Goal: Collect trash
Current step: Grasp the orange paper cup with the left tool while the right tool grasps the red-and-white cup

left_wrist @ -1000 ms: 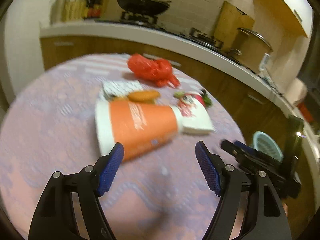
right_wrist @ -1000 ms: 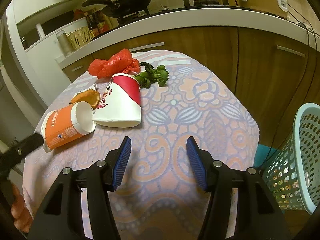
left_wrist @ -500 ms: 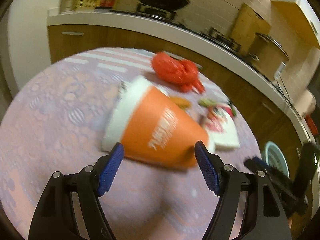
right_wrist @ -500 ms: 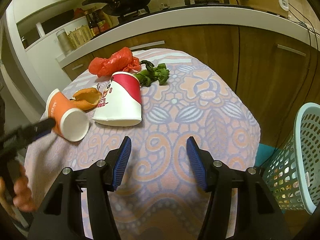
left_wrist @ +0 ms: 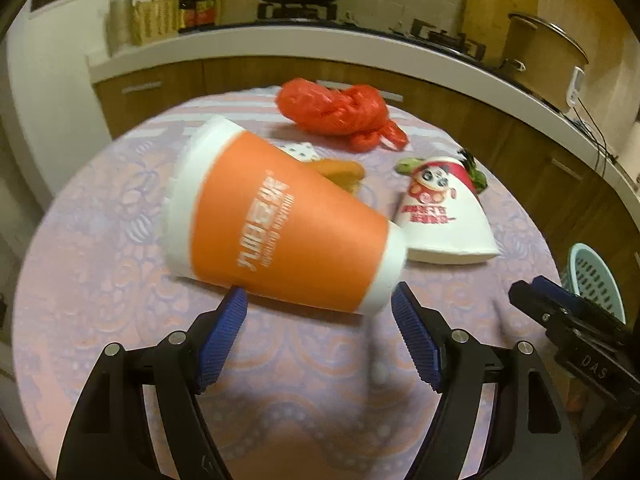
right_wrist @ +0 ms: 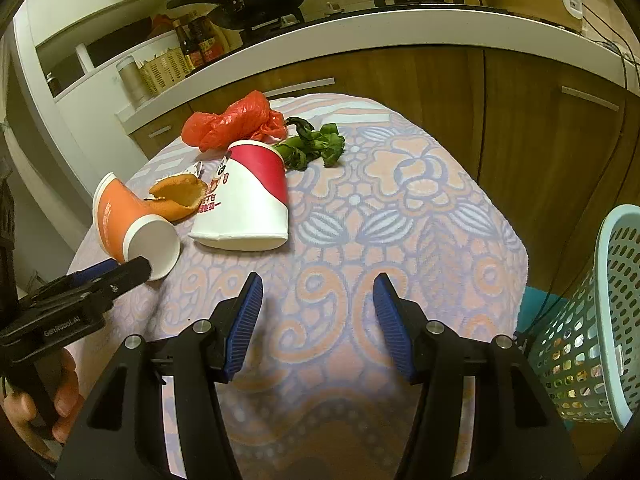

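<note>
— Nearest item?
— Left gripper [left_wrist: 318, 306], jaws wide, orange paper cup [left_wrist: 288, 226] on its side between them, not clamped. Right gripper [right_wrist: 318, 320] half-open, empty.
— Beyond?
— Red-and-white cup [right_wrist: 248, 204], peel [right_wrist: 180, 196], wilted greens [right_wrist: 316, 146], red bag [right_wrist: 236, 122]: 5 uncollected. Basket [right_wrist: 612, 320] beside the table.

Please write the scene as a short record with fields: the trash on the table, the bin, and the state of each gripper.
surface: round table with patterned cloth
trash: orange cup on its side; red-and-white cup on its side; red plastic bag; orange peel; wilted greens
bin: mesh basket, beside the table
left gripper: open, at the orange cup's base
right gripper: open, nothing between its fingers
</note>
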`<state>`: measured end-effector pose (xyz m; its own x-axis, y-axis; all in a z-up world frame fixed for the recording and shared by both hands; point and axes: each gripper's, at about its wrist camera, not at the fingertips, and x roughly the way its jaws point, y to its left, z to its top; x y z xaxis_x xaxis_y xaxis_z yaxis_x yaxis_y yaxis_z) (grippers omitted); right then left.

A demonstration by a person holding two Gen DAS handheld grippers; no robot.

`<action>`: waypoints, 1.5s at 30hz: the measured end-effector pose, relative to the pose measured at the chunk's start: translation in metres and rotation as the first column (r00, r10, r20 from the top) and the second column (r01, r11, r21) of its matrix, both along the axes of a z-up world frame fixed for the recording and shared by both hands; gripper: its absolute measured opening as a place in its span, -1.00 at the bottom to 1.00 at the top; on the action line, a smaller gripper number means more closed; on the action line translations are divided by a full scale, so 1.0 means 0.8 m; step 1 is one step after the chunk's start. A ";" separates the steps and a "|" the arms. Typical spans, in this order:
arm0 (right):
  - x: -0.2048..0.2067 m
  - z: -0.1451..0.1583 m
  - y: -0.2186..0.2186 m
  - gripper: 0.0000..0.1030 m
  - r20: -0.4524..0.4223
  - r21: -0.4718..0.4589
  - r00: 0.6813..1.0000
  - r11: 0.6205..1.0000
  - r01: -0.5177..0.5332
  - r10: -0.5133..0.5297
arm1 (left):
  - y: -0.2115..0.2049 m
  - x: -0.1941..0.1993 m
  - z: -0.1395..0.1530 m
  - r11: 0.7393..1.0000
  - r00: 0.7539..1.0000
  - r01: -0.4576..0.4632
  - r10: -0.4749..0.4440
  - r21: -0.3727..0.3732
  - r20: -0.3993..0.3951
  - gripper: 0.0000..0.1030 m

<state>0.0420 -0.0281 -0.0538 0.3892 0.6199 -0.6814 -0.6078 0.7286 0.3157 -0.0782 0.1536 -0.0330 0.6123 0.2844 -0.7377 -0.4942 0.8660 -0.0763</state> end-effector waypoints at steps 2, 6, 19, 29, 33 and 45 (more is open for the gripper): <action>0.000 0.000 0.000 0.05 -0.002 0.004 1.000 1.000 -0.003 0.003 | 0.008 -0.013 0.009 1.000 1.000 -0.019 0.019 0.021 0.006 0.41; 0.000 0.000 0.001 0.05 0.000 0.004 1.000 1.000 -0.011 0.011 | 0.033 -0.045 0.025 0.996 0.997 -0.076 0.075 0.043 0.027 0.41; -0.002 0.001 0.008 0.05 0.016 -0.028 1.000 0.999 -0.019 0.019 | 0.088 -0.108 0.027 0.985 0.990 0.011 0.013 -0.174 0.138 0.42; -0.001 0.016 0.017 0.05 0.066 -0.058 0.998 0.998 -0.006 0.010 | 0.119 -0.054 -0.010 0.929 0.977 -0.144 0.188 -0.342 0.100 0.51; 0.006 0.037 0.034 0.10 0.085 -0.043 0.996 0.999 -0.031 0.034 | 0.117 -0.038 -0.009 0.942 0.978 -0.154 0.187 -0.297 0.087 0.35; 0.033 0.042 0.096 0.27 0.064 -0.071 0.996 0.996 -0.062 0.067 | 0.107 -0.057 -0.006 0.954 0.952 -0.069 0.150 -0.291 0.266 0.27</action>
<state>0.0684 0.0484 -0.0204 0.3955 0.5977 -0.6974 -0.6724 0.7057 0.2235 -0.1242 0.2391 -0.0375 0.7829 0.1722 -0.5978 -0.5076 0.7325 -0.4537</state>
